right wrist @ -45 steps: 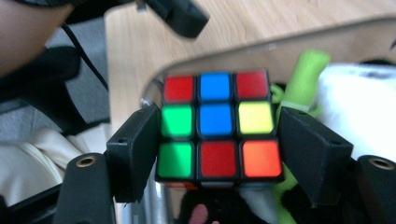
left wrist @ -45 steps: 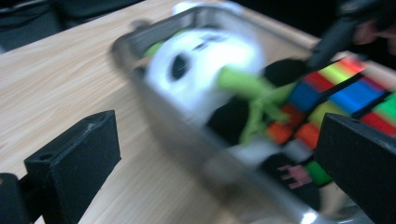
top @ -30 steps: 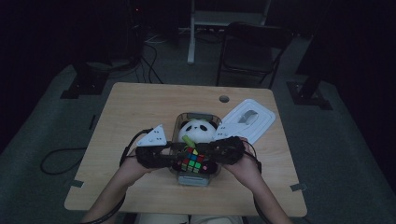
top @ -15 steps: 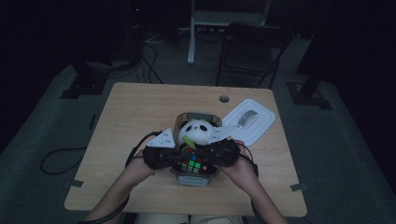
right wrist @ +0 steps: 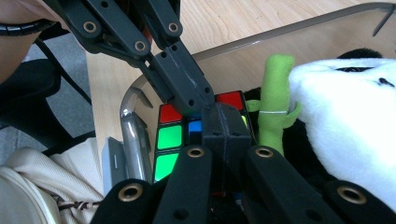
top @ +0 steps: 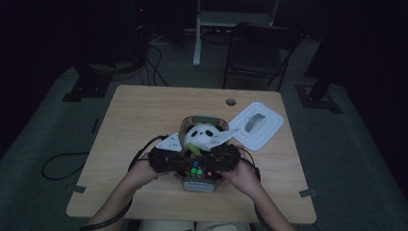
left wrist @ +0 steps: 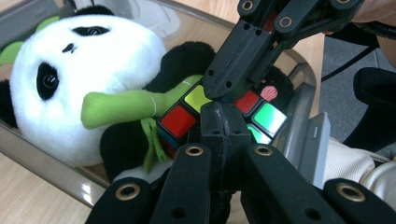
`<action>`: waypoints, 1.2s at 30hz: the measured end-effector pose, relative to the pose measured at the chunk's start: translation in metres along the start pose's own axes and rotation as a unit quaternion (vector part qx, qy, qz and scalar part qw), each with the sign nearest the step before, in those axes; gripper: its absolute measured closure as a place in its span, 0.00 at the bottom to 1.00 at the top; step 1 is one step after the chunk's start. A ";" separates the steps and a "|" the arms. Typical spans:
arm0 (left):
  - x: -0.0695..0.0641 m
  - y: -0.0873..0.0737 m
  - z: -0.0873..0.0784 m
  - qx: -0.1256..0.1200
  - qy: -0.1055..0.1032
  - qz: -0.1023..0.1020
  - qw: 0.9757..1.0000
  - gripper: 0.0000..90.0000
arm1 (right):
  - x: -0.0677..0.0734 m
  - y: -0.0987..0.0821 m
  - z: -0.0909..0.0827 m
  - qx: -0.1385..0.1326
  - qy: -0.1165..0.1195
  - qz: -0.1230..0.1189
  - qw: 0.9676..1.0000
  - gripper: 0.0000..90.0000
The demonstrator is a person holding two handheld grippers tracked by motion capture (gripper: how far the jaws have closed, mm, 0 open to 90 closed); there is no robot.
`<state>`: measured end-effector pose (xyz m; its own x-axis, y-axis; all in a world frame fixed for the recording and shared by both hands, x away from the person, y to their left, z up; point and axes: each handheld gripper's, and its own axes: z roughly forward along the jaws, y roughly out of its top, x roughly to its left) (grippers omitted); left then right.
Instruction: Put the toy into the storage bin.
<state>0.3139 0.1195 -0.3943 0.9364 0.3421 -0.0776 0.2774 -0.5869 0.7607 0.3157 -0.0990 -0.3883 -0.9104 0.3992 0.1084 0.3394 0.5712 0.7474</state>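
Note:
A clear plastic bin (top: 199,186) near the table's front edge holds a panda plush (top: 202,135) and a colour cube (top: 195,170). My left gripper (top: 185,166) comes in from the left and my right gripper (top: 207,166) from the right. Both are shut with nothing between the jaws, and their tips meet over the cube's top face. In the left gripper view my shut left gripper (left wrist: 225,116) sits on the cube (left wrist: 180,119) beside the panda (left wrist: 84,70). In the right gripper view my shut right gripper (right wrist: 227,122) is on the cube (right wrist: 169,137), and a green plush stalk (right wrist: 275,95) stands beside it.
The bin's white lid (top: 257,126) lies on the table (top: 139,115) to the right rear of the bin. A round cable hole (top: 231,102) is near the far edge. A chair (top: 260,53) stands behind the table. The person's forearms enter from the bottom.
Both grippers have sunk a little toward the cube and drawn closer together over it. The cube and the panda have stayed in the bin.

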 end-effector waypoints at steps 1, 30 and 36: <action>0.000 0.000 0.001 0.001 0.002 0.002 1.000 1.00 | -0.002 0.000 0.000 -0.001 0.003 0.001 1.000 1.00; -0.006 0.006 -0.005 -0.004 -0.024 0.014 1.000 1.00 | -0.008 -0.001 -0.017 -0.011 0.003 0.053 0.999 0.91; 0.002 0.006 -0.012 -0.027 -0.027 -0.004 0.999 0.86 | -0.021 -0.006 -0.031 -0.022 -0.027 0.090 0.995 0.61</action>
<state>0.3147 0.1250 -0.3821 0.9449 0.3054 -0.1176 0.2744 -0.5433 0.7934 0.3252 -0.1330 -0.3752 -0.8216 0.5309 0.2075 0.4836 0.4564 0.7469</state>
